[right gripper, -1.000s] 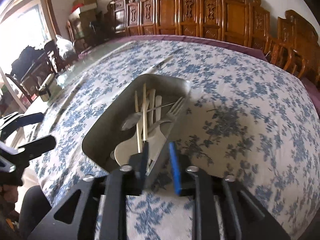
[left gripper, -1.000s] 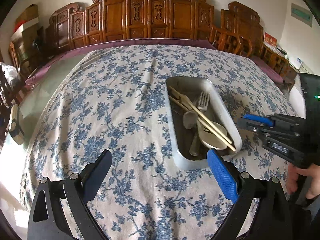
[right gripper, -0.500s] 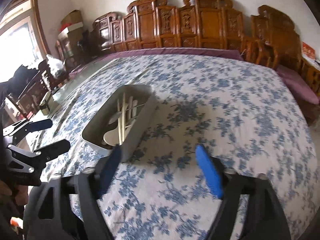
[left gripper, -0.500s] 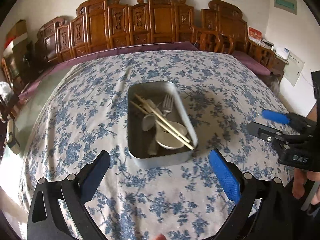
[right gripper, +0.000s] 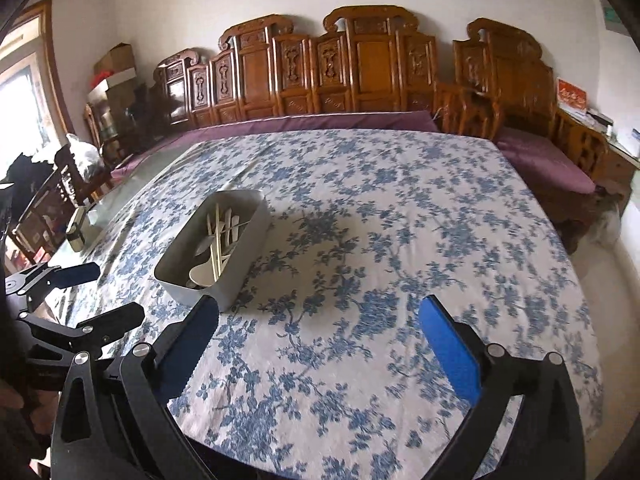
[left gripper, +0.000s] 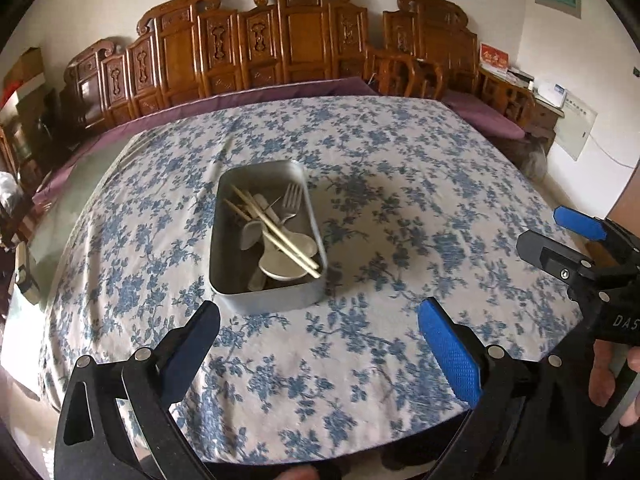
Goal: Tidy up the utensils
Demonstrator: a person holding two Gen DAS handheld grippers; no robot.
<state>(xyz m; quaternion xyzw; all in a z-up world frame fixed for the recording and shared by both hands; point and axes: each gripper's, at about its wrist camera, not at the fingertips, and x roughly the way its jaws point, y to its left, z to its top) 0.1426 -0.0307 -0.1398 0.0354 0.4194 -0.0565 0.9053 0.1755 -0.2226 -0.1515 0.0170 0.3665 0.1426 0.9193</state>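
Note:
A grey metal tray [left gripper: 224, 240] stands on the blue-flowered tablecloth. It also shows in the right wrist view [right gripper: 244, 256]. It holds a pair of chopsticks [left gripper: 280, 236], a fork [left gripper: 291, 200] and white spoons [left gripper: 286, 262]. My left gripper [left gripper: 320, 332] is open and empty, held back from the tray near the table's front edge. My right gripper [right gripper: 318, 328] is open and empty, to the right of the tray and apart from it. It shows at the right in the left wrist view [left gripper: 560, 236].
The round table carries a flowered cloth [left gripper: 400, 208] over a purple one. Carved wooden chairs [left gripper: 300, 40] line the far wall. A small jar [right gripper: 76, 228] stands at the table's left edge. A side cabinet [left gripper: 520, 92] with papers is at the right.
Both grippers have pulled back and up from the tray. My right gripper, shut on the tray's rim a second ago, has opened and let go. The tray rests on the cloth.

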